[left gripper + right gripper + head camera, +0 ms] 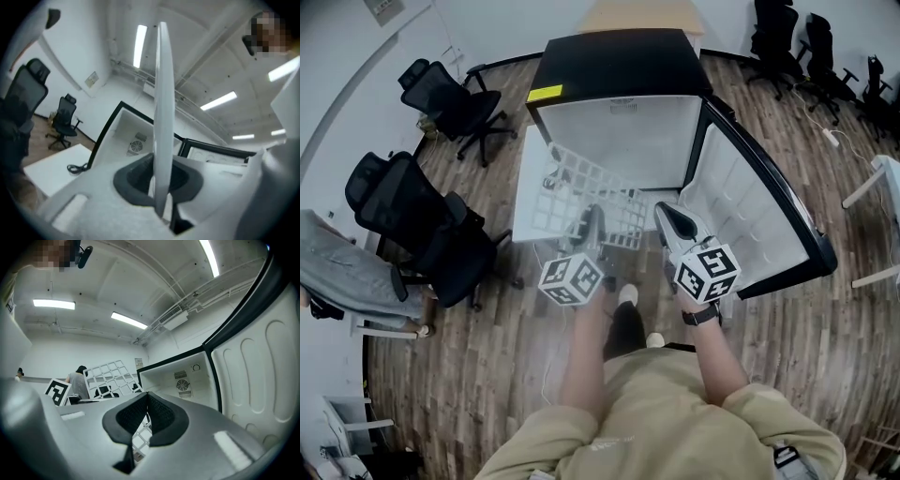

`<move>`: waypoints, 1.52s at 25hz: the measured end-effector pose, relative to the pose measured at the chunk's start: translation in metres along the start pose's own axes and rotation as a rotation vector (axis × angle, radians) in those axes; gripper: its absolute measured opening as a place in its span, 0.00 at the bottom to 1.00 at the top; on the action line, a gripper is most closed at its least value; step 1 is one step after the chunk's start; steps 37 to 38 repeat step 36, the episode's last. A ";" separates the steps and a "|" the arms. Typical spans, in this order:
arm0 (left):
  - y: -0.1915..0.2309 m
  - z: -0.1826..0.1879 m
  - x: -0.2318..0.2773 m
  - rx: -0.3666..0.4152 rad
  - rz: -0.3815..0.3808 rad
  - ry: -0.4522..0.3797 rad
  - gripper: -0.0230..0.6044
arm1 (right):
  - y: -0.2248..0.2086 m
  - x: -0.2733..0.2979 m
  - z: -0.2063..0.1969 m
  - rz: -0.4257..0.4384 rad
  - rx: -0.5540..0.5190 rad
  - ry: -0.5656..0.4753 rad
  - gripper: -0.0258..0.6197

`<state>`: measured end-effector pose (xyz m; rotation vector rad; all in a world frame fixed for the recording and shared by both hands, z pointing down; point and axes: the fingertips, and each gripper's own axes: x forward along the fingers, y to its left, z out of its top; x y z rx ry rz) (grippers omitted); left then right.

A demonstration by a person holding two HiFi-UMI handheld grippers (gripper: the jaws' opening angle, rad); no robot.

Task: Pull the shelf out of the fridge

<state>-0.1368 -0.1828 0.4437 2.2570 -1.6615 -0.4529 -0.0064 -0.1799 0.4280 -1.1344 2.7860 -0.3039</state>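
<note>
The white wire shelf is outside the black fridge and hangs tilted in front of its open white compartment. My left gripper is shut on the shelf's near edge. In the left gripper view the shelf stands edge-on as a white strip clamped between the jaws of that gripper. My right gripper sits just right of the shelf, with its jaws together and nothing between them. In the right gripper view its tips meet, with the shelf grid off to the left.
The fridge door stands open to the right. A white table lies left of the fridge, with a cable on it. Black office chairs stand further left, near a seated person. My own feet are below the grippers.
</note>
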 end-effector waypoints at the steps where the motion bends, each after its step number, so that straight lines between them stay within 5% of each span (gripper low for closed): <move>1: -0.003 0.003 -0.005 0.062 0.016 -0.004 0.08 | 0.002 -0.003 -0.001 0.000 -0.003 -0.001 0.05; 8: -0.015 0.016 -0.027 0.370 0.127 -0.052 0.08 | 0.000 -0.022 0.006 -0.040 -0.101 -0.016 0.05; 17: -0.026 0.043 -0.030 0.572 0.161 -0.129 0.08 | -0.013 -0.024 0.024 -0.107 -0.202 -0.068 0.05; 25: -0.008 0.042 -0.017 0.620 0.192 -0.093 0.08 | -0.025 -0.004 0.022 -0.127 -0.186 -0.083 0.05; 38: 0.001 0.033 0.024 0.601 0.135 -0.057 0.08 | -0.044 0.027 0.021 -0.142 -0.176 -0.076 0.05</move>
